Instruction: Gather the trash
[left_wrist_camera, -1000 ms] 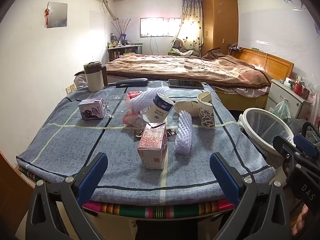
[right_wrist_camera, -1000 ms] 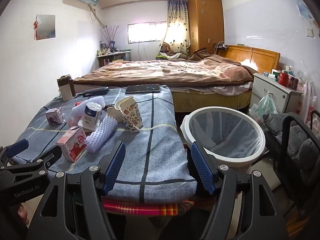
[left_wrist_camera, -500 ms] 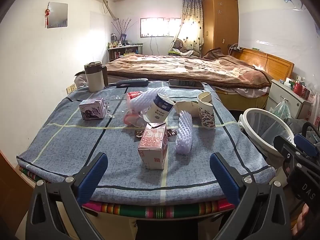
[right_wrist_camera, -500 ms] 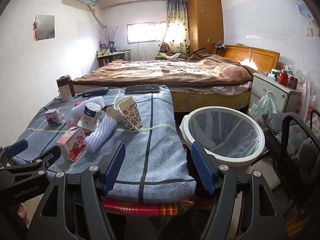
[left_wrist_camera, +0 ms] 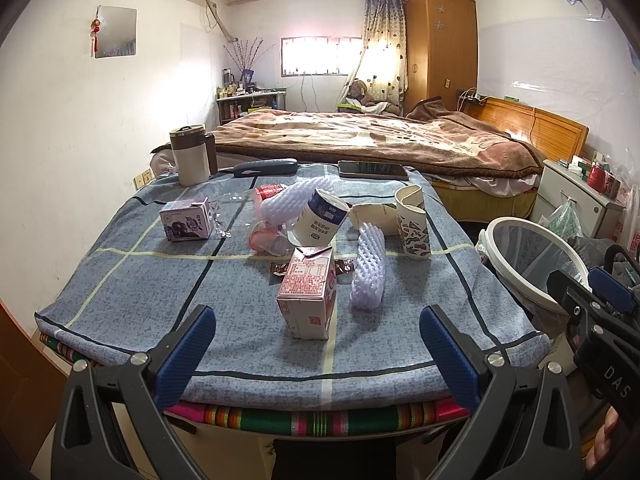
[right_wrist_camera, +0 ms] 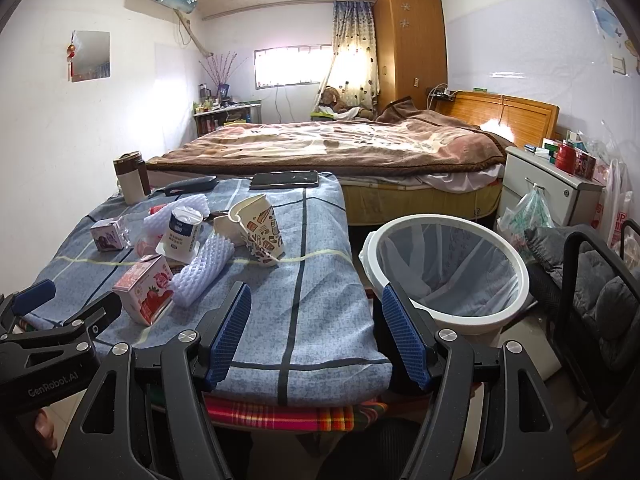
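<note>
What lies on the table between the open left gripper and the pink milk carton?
Only bare blue cloth lies between the left gripper and the pink milk carton, as the left wrist view shows.

Left gripper [left_wrist_camera: 316,346] gapes before the pink carton [left_wrist_camera: 308,294]; a possibly foam sleeve [left_wrist_camera: 369,266] lies beside it.

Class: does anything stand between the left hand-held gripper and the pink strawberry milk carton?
Nothing visible does. The left hand-held gripper is open at the table's near edge, and only bare blue cloth lies before the pink strawberry milk carton.
</note>
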`<state>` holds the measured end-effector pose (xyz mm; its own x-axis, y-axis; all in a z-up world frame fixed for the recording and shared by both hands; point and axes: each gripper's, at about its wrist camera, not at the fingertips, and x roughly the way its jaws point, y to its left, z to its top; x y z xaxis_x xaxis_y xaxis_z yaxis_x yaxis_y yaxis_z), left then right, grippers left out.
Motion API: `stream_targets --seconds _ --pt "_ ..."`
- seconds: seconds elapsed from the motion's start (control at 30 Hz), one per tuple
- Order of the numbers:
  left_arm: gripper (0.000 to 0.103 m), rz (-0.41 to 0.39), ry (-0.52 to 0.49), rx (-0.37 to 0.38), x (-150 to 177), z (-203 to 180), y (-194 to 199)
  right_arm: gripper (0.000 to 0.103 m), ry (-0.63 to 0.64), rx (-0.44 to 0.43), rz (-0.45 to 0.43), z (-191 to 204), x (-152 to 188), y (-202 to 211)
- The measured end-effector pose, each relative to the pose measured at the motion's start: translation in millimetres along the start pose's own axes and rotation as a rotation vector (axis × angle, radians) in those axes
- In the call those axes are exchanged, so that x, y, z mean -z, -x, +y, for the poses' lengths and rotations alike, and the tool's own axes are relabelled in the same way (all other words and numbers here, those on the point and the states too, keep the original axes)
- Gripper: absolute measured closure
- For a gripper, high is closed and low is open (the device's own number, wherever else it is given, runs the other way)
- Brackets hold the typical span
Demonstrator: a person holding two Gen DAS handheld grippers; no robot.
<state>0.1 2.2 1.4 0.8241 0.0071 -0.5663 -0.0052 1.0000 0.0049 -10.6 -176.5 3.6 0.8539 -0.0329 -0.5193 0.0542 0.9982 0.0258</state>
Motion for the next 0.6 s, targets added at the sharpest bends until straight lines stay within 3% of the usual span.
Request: stream_targets --seconds 0.6 --pt "0.000 -0.001 -0.001 0.001 -1.0 0.6 2.8 0.034 -0.001 0.001 -0.002 0.9 -0.5 -0.4"
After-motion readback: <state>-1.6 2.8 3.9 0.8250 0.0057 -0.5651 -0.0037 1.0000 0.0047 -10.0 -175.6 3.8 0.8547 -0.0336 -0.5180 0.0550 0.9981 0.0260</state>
